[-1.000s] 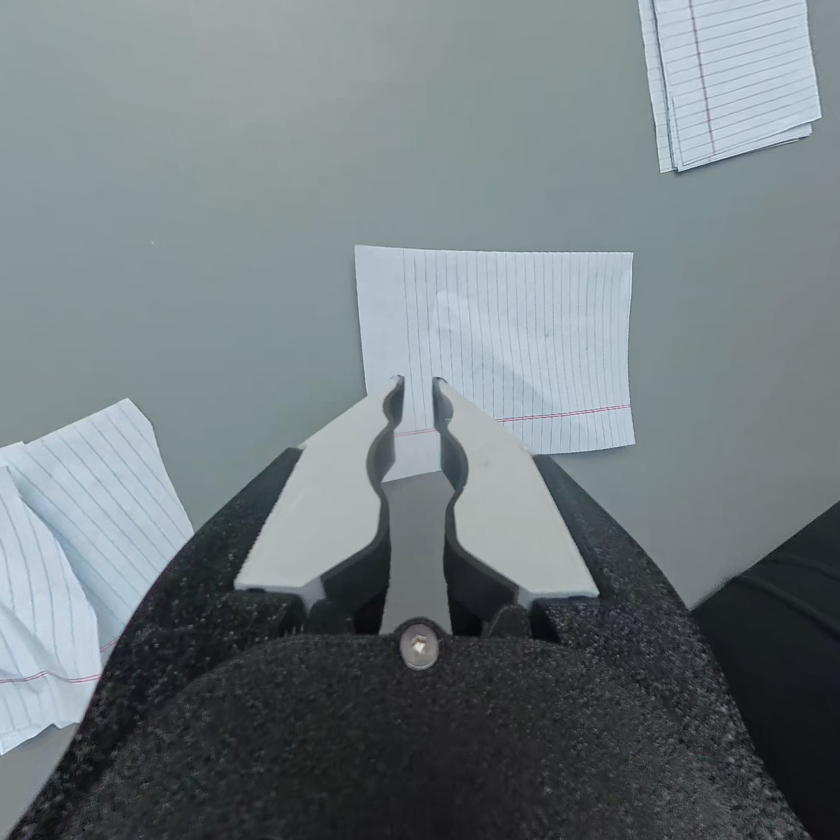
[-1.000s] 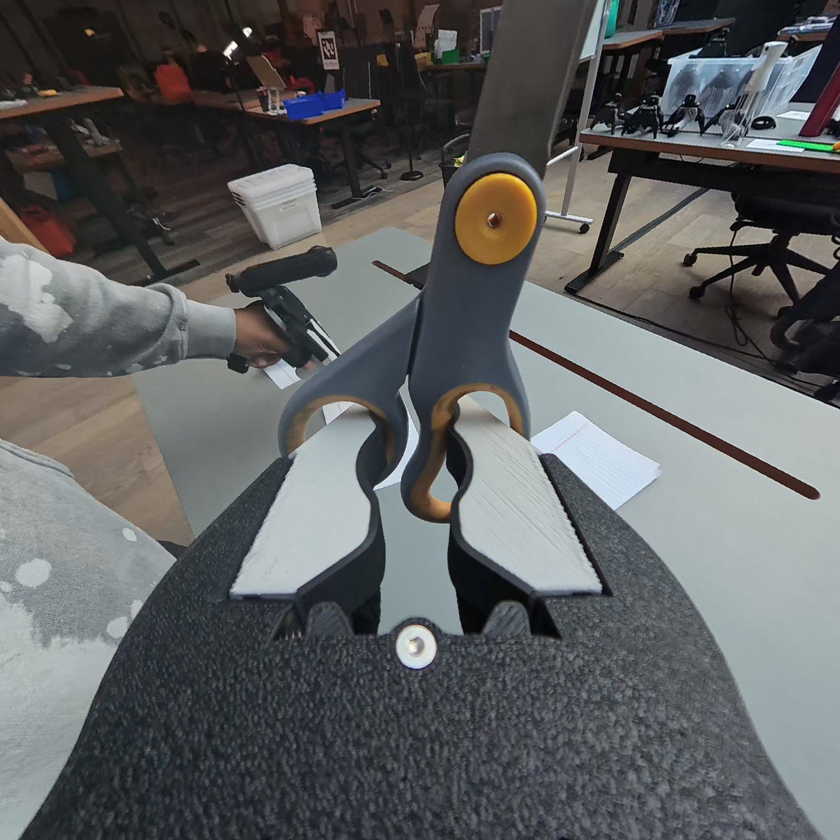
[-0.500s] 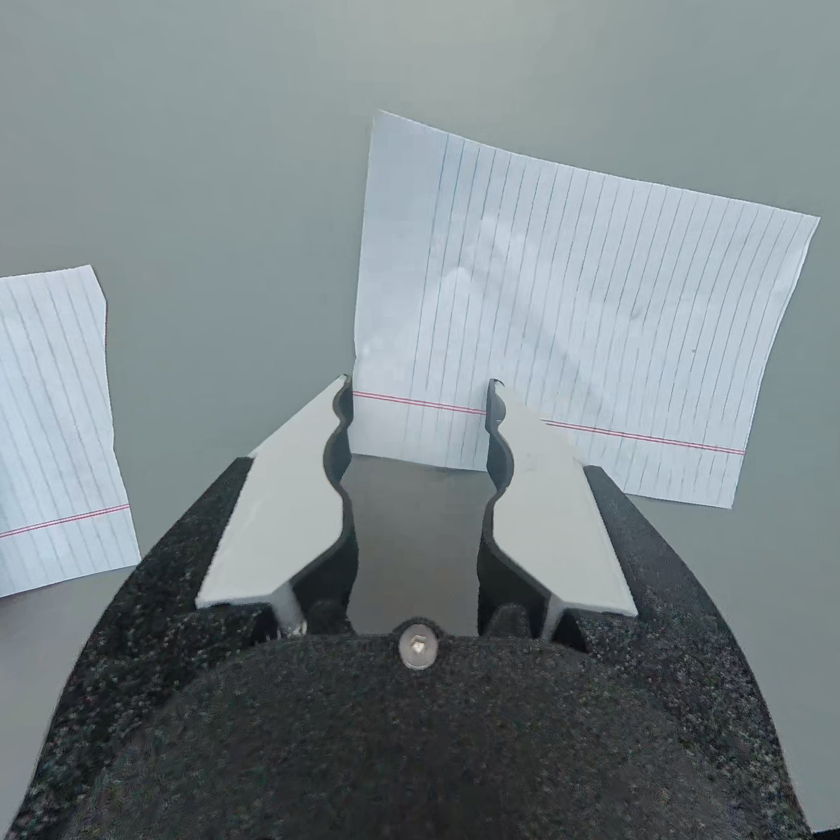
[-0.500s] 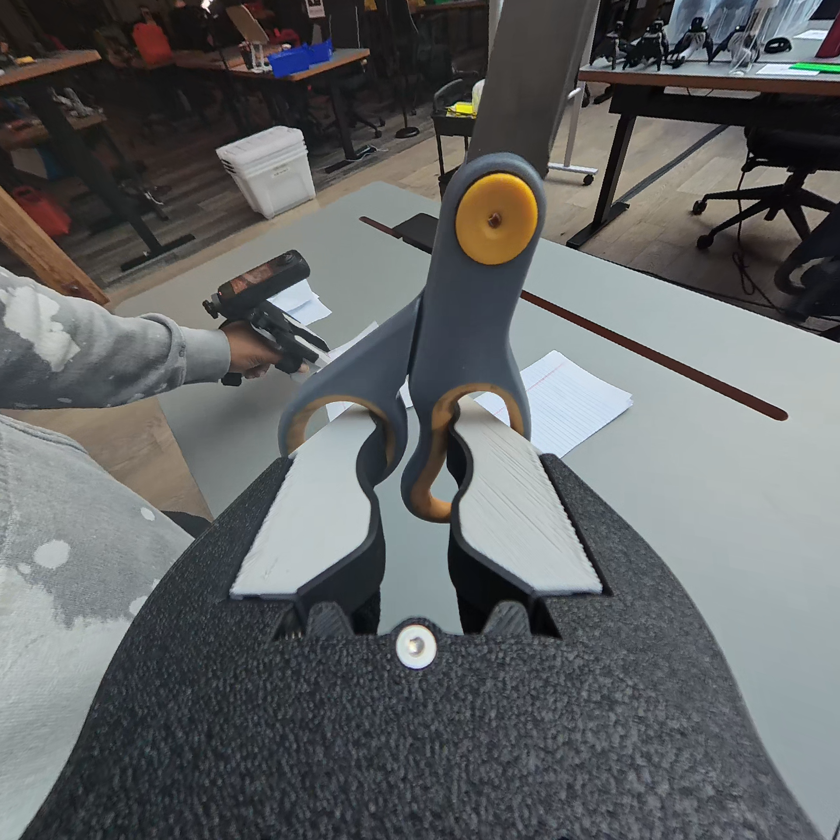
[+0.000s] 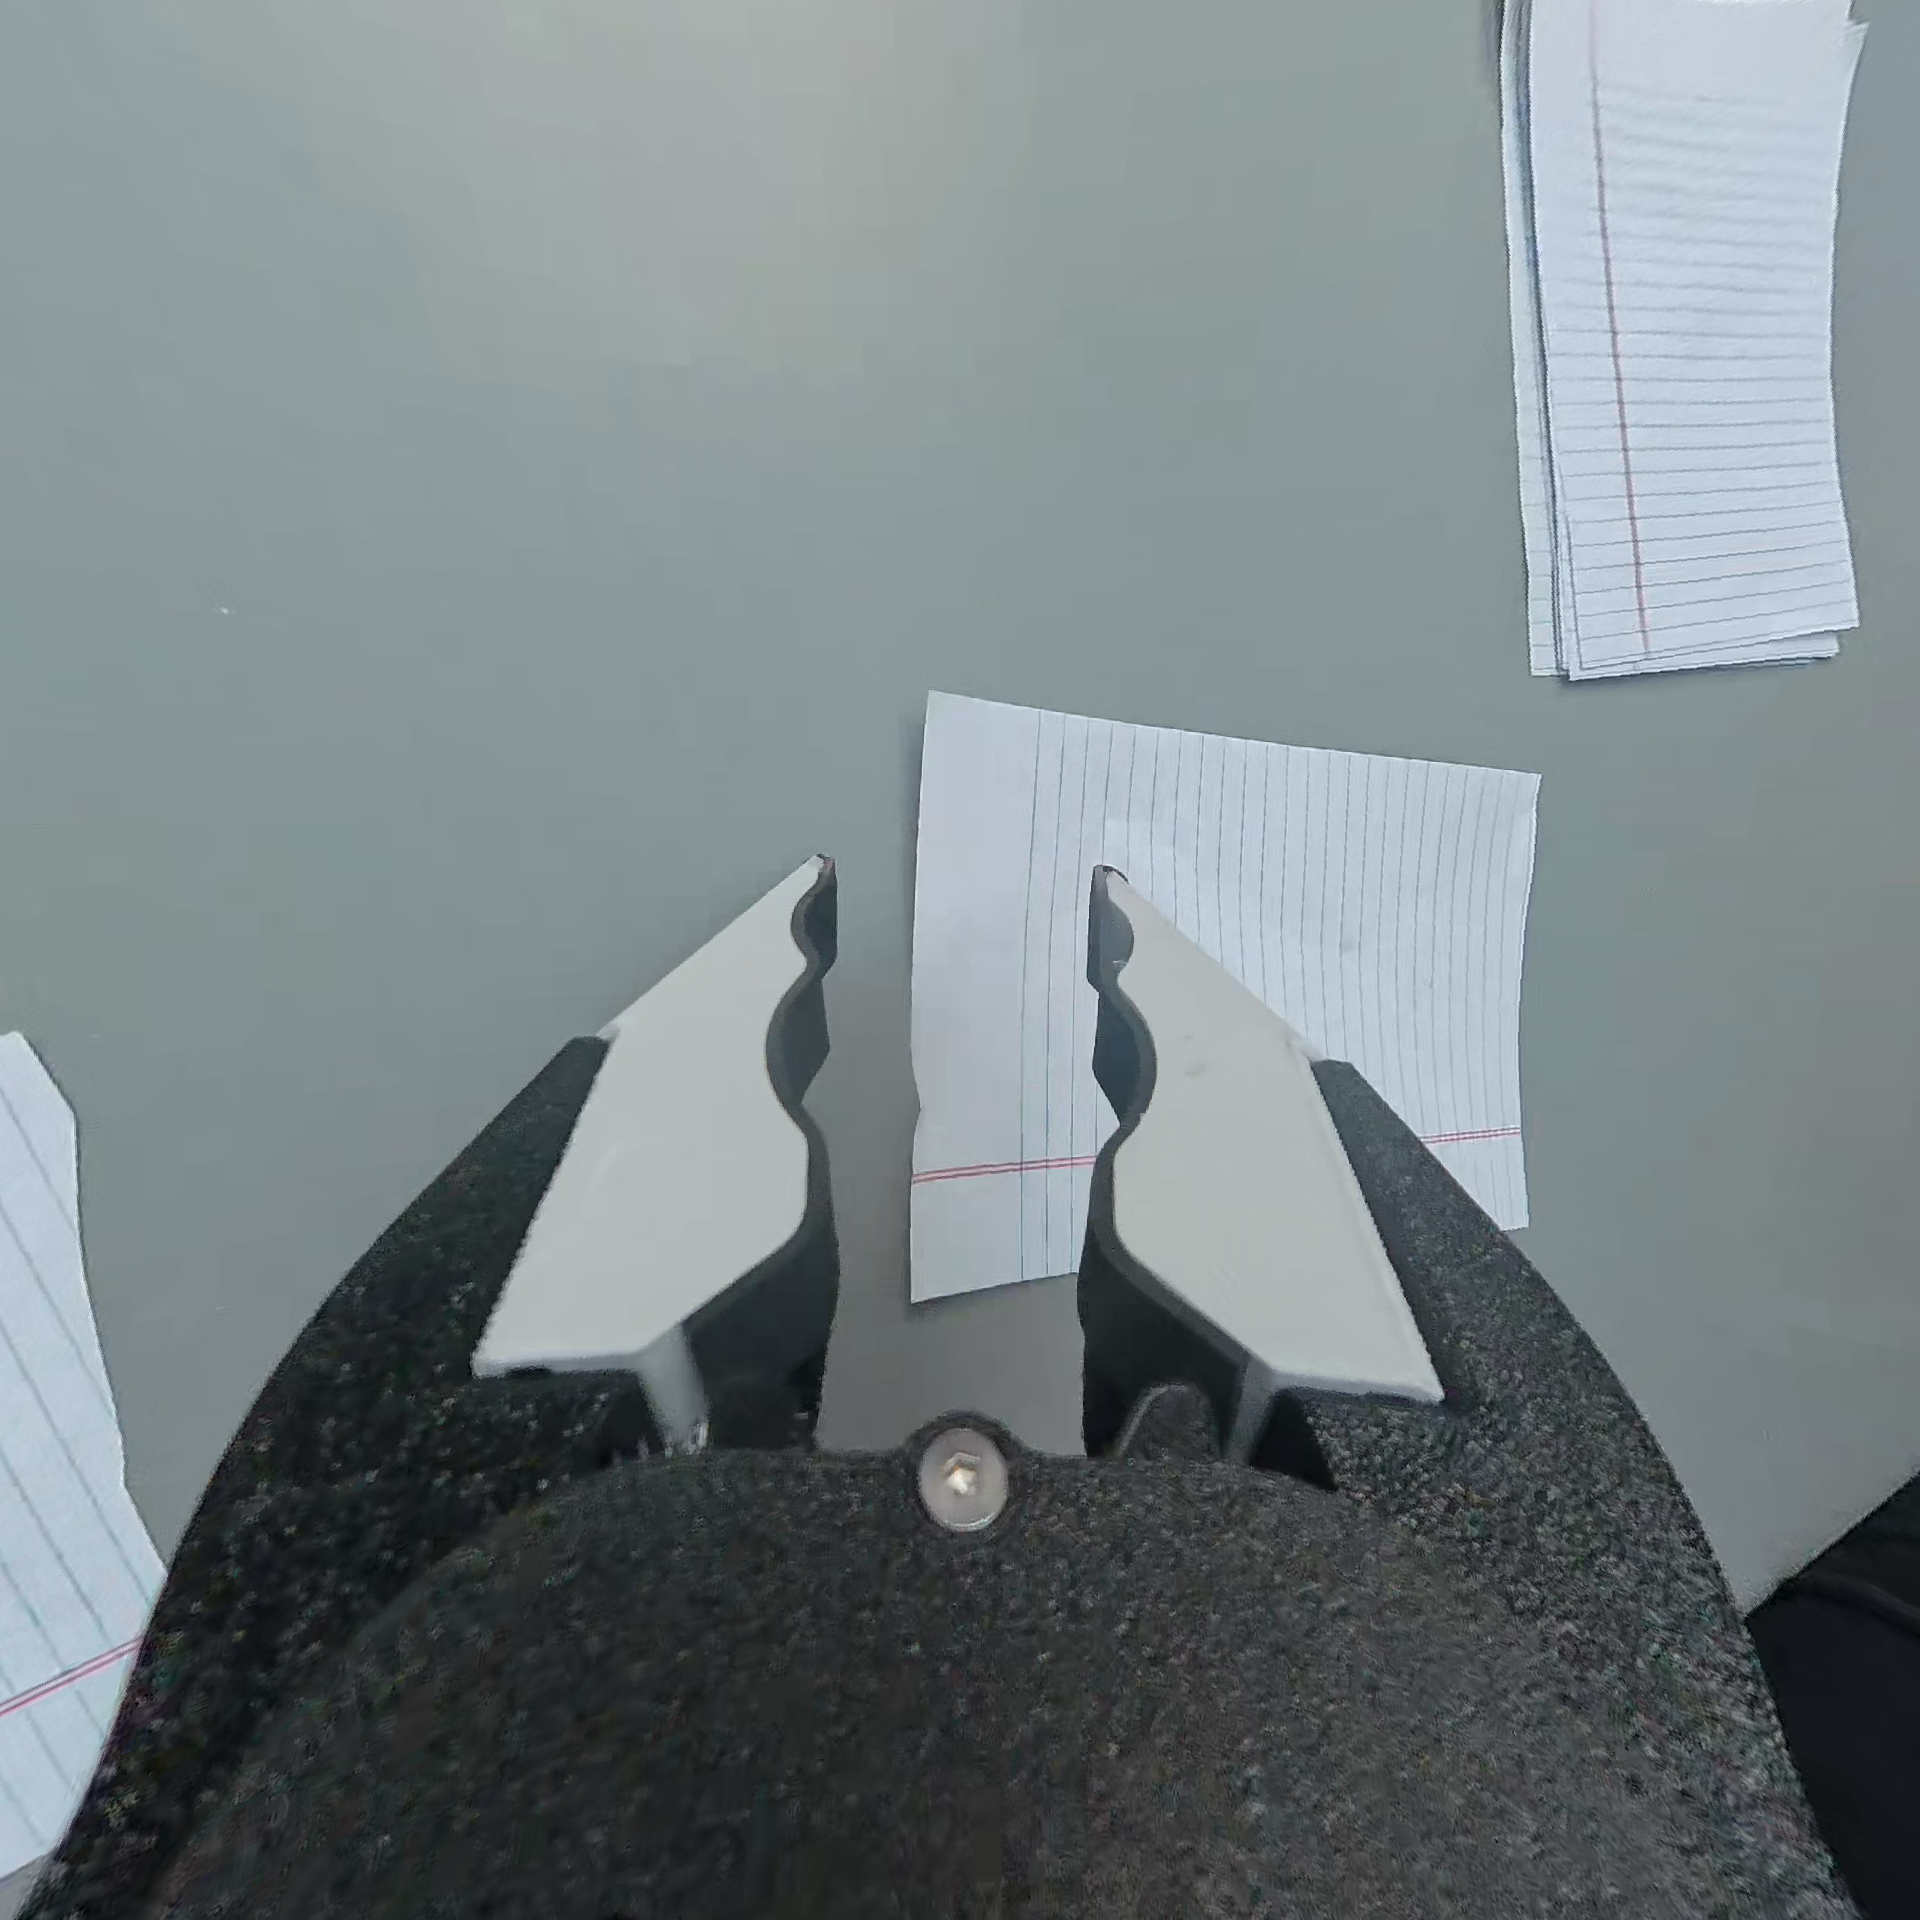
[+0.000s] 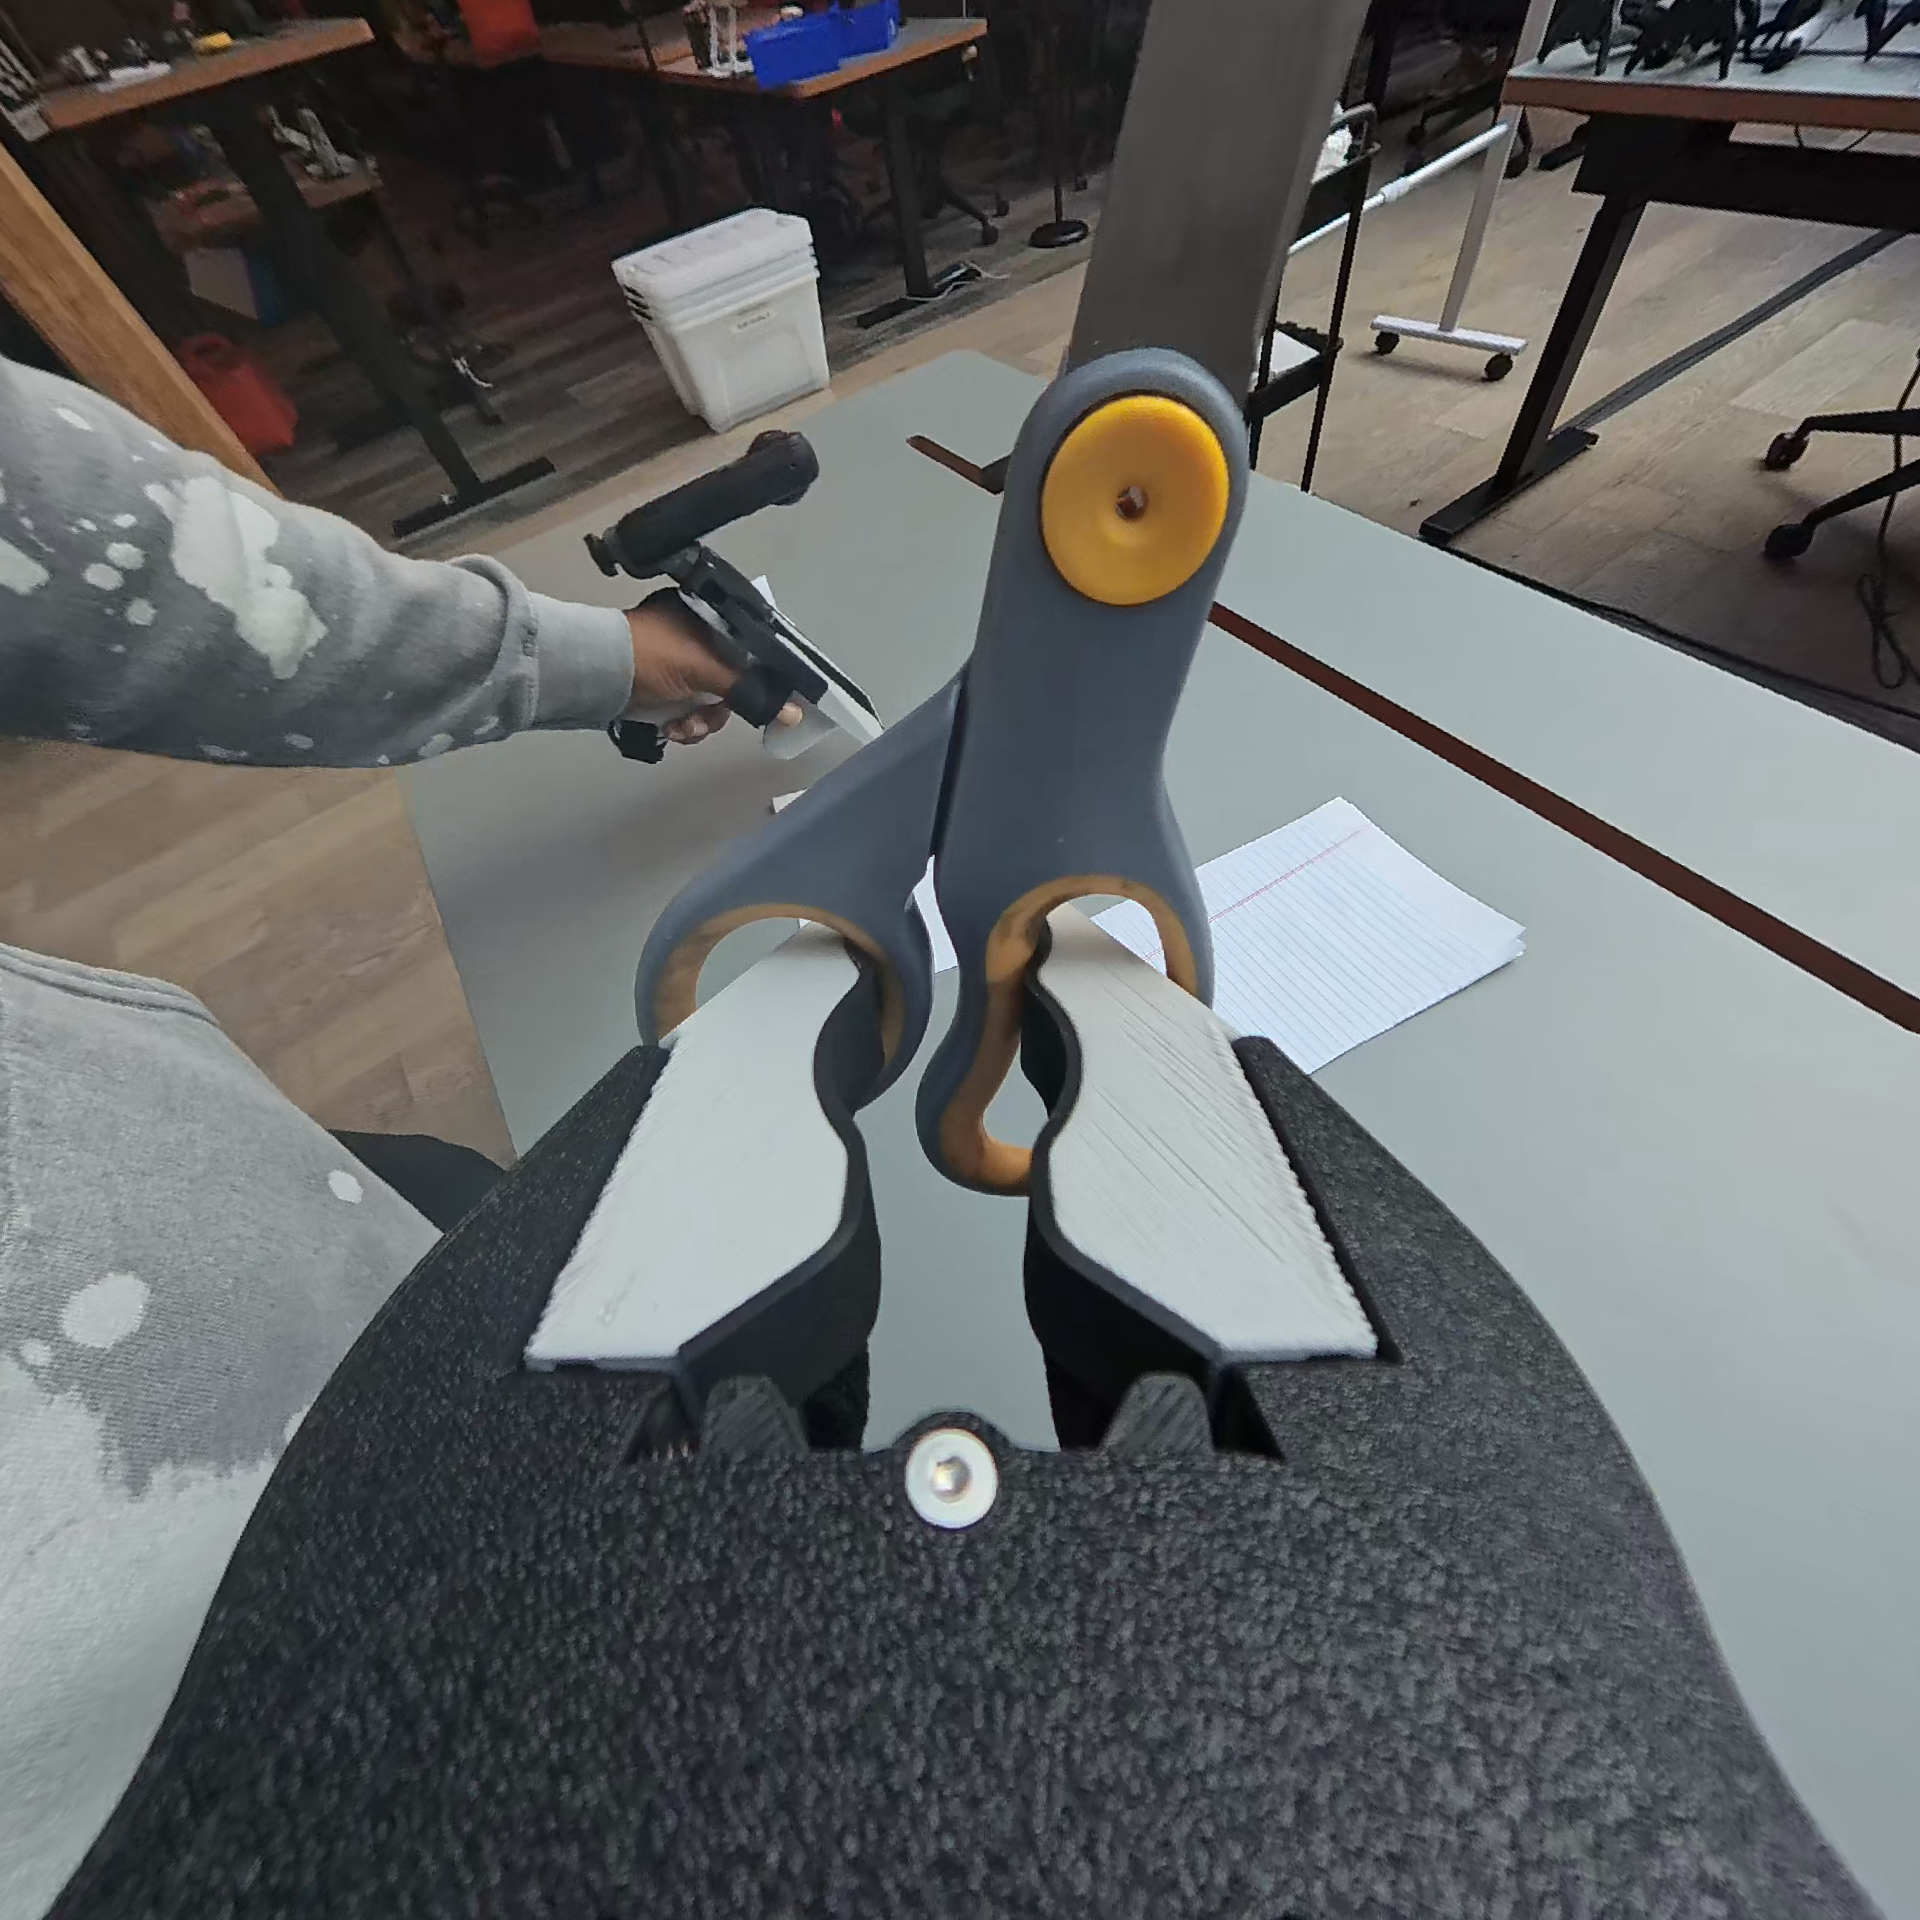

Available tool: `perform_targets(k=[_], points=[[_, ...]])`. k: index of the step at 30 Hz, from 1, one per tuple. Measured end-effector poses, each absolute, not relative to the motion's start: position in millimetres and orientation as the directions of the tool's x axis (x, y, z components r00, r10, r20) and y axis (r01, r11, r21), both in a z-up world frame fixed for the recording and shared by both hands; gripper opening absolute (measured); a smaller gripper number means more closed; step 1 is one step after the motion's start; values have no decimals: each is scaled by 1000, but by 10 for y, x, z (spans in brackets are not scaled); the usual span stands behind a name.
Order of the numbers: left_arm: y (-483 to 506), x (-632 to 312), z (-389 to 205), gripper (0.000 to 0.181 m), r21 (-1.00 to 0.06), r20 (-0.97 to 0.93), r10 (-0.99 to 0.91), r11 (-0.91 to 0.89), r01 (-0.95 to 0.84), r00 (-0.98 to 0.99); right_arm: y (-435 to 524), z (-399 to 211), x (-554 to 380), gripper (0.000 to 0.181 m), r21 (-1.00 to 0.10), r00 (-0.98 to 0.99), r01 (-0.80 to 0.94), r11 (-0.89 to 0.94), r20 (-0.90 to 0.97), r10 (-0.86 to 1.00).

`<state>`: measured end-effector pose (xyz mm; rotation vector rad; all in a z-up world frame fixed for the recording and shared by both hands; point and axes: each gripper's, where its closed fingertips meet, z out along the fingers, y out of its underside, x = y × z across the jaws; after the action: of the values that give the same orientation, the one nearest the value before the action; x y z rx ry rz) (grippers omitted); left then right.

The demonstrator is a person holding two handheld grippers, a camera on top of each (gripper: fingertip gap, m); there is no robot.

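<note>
left hand-held gripper [image 5: 961, 873]: raised off lined sheet [image 5: 1299, 935] | right hand-held gripper [image 6: 940, 945]: scissors [image 6: 1081, 748] unchanged

You are working in a shared lab or maker workshop, an open room with many workstations. Beyond the grey surface [image 6: 1558, 1195] in front of you, the right wrist view shows wood-look plank flooring [image 6: 260, 914] and rows of wooden-topped benches on black metal legs [image 6: 436, 343], their tops crowded with small gear. Blue parts bins [image 6: 821, 42] sit on one bench, and a stack of white lidded storage tubs [image 6: 727, 312] stands on the floor. A rolling stand on castors [image 6: 1449, 338] and the wheeled base of an office chair [image 6: 1829, 468] stand farther back. A grey structural column [image 6: 1205, 177] rises just behind your surface.
</note>
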<state>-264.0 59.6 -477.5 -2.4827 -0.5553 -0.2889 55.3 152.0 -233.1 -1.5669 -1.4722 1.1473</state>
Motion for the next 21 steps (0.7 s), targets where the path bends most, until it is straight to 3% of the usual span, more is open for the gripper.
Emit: perform_targets(k=[4, 9, 10, 17, 21], points=[[823, -2657, -4937, 55, -511, 219, 227, -801, 310, 949, 1569, -2367, 604, 20, -909, -2, 395, -131, -143, 990], [835, -2649, -4996, 18, -572, 38, 164, -805, 156, 986, 1641, -2443, 698, 20, -898, 51, 409, -165, -158, 986], [808, -2614, -4999, 0, -564, 56, 163, -809, 167, 985, 1655, -2446, 702, 20, -898, 57, 407, -169, -160, 986], [648, -2464, -4799, 0, -477, 382, 291, -751, 457, 877, 1625, -2357, 529, 19, -918, 7, 365, -157, -166, 986], [692, -2356, -4152, 0, -515, 587, 241, -625, 587, 773, 1392, -2290, 405, 19, -923, -115, 353, -152, -204, 972]])
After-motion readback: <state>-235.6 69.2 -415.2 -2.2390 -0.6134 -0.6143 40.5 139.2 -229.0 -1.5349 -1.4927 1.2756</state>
